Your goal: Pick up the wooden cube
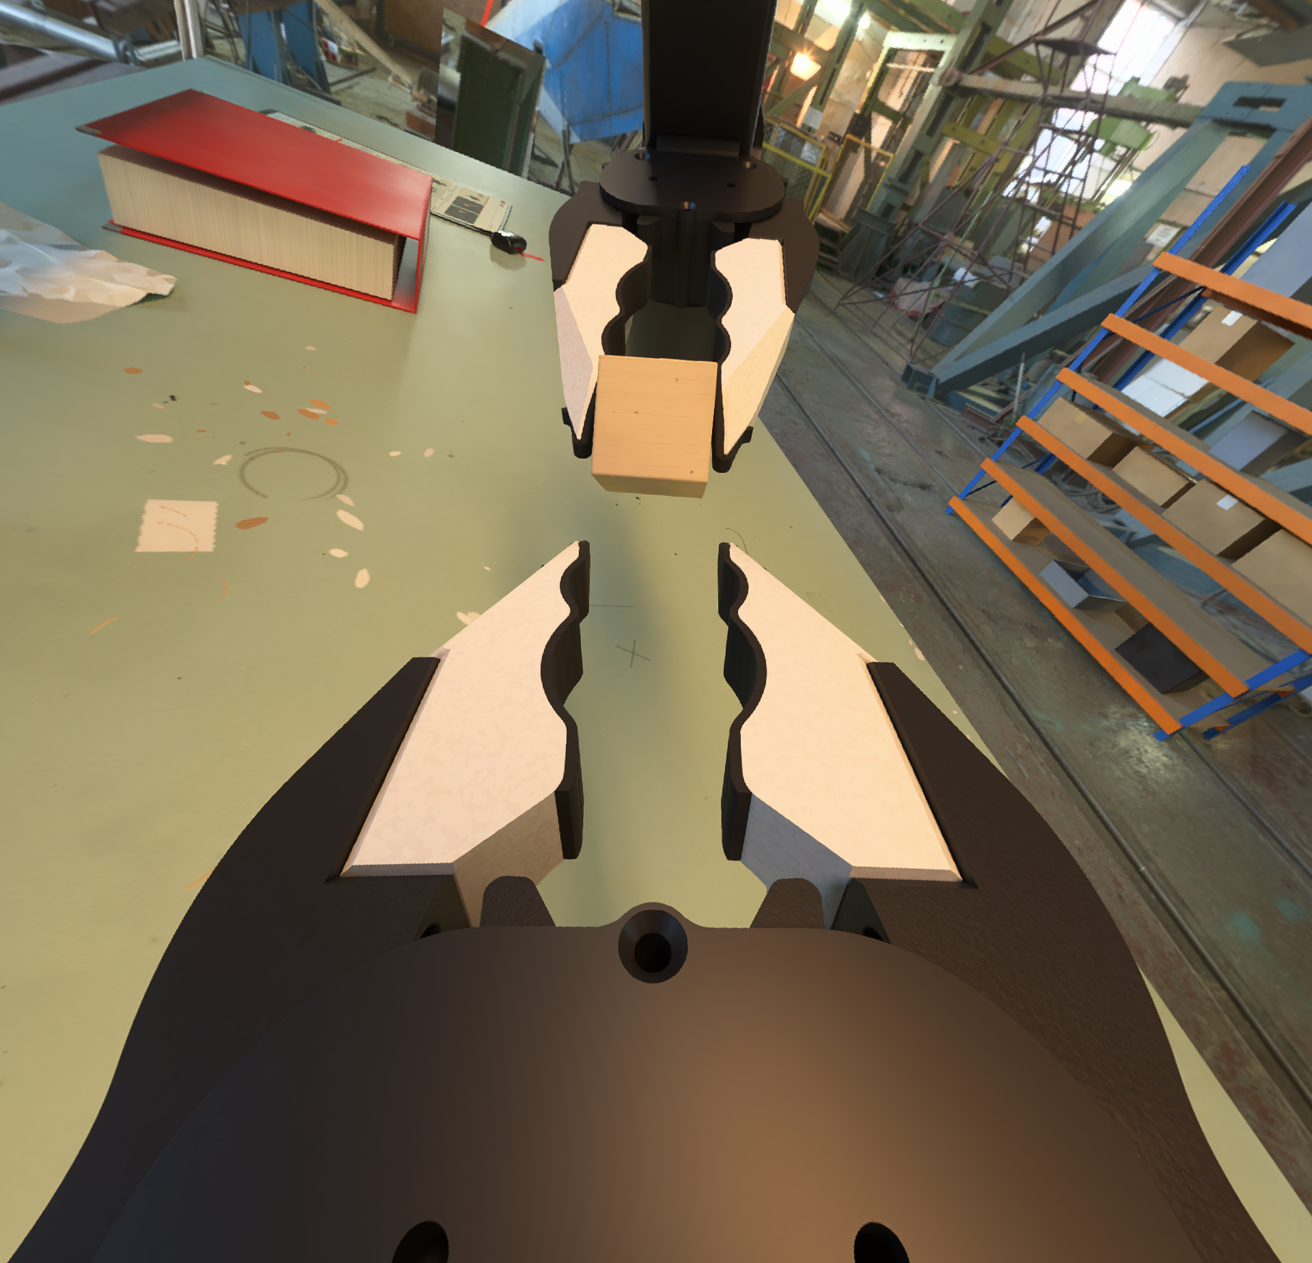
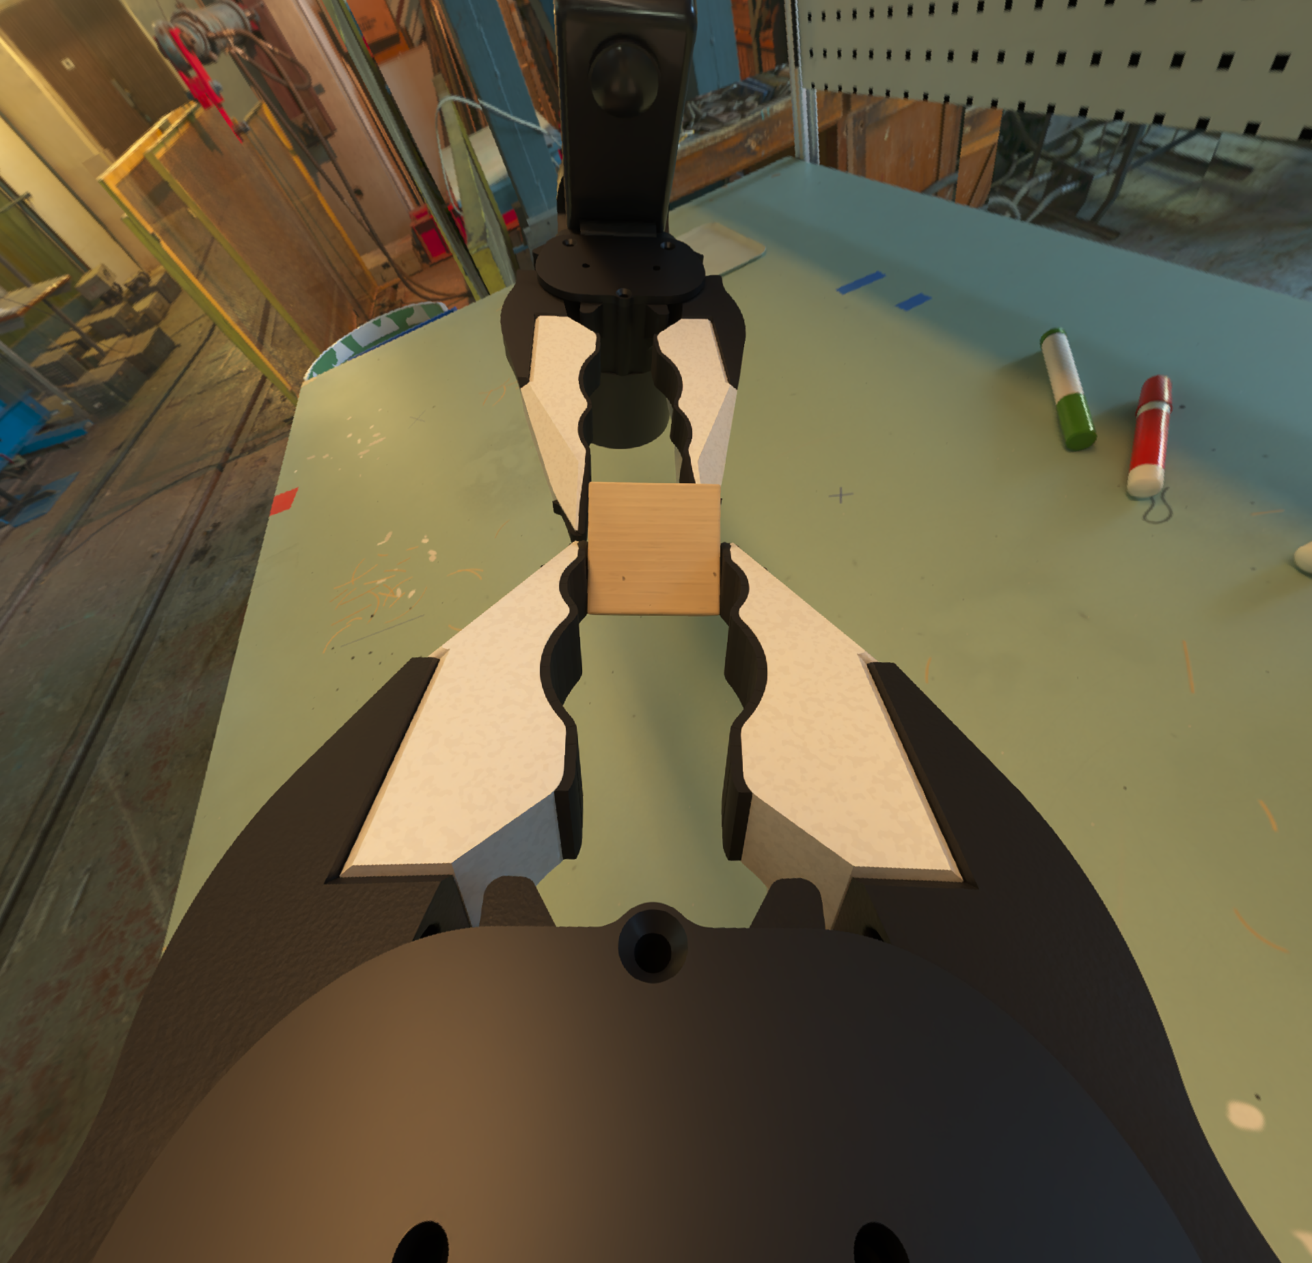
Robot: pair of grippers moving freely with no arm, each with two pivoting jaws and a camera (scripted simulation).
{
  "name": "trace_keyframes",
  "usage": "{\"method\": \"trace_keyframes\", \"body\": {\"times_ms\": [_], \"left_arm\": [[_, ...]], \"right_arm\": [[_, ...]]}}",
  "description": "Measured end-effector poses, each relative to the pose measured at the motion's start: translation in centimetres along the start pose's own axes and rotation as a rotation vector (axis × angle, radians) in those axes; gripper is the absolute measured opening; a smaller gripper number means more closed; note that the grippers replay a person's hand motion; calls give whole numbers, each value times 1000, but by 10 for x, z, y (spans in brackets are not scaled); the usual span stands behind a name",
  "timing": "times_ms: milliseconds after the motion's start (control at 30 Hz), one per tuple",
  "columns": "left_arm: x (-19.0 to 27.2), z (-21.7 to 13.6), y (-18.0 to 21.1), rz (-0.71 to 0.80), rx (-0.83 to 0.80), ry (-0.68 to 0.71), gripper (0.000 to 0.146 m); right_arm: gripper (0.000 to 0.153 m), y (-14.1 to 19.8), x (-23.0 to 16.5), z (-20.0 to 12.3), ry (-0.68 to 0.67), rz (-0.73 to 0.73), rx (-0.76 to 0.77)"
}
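Observation:
The wooden cube (image 2: 653, 547) is a pale, plain block clamped between the fingertips of my right gripper (image 2: 653, 554). In the left wrist view the cube (image 1: 653, 423) shows held by the right gripper (image 1: 653, 451), low over the green table (image 1: 355, 661); I cannot tell whether it touches the top. My left gripper (image 1: 653, 551) is open and empty, facing the cube tip to tip with a short gap between. Its fingers (image 2: 557, 405) show just beyond the cube in the right wrist view.
A red binder (image 1: 263, 185) full of paper, crumpled paper (image 1: 64, 270) and a small black tool (image 1: 510, 242) lie on the table. A green-capped marker (image 2: 1067, 391) and a red marker (image 2: 1150, 433) lie beside the right gripper. The table edge (image 1: 838, 519) runs close by.

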State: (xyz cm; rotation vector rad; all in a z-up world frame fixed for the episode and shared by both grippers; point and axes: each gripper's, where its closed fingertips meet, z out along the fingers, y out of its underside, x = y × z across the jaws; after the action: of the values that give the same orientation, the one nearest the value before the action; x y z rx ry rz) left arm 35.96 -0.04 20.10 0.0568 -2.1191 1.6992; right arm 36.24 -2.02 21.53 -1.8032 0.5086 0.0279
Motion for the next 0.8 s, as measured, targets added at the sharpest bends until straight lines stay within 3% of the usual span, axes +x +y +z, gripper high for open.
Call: {"method": "trace_keyframes", "body": {"times_ms": [400, 567, 800], "left_arm": [[2, -1, 1, -26, -4, 25, 38], [-4, 15, 25, -9, -141, -4, 43], [0, 17, 19, -30, -95, 36, 41]], "right_arm": [[36, -8, -3, 4, 34, -1, 39], [36, 2, 0, 16, 44, 16, -11], [36, -2, 0, 13, 23, 34, 25]]}}
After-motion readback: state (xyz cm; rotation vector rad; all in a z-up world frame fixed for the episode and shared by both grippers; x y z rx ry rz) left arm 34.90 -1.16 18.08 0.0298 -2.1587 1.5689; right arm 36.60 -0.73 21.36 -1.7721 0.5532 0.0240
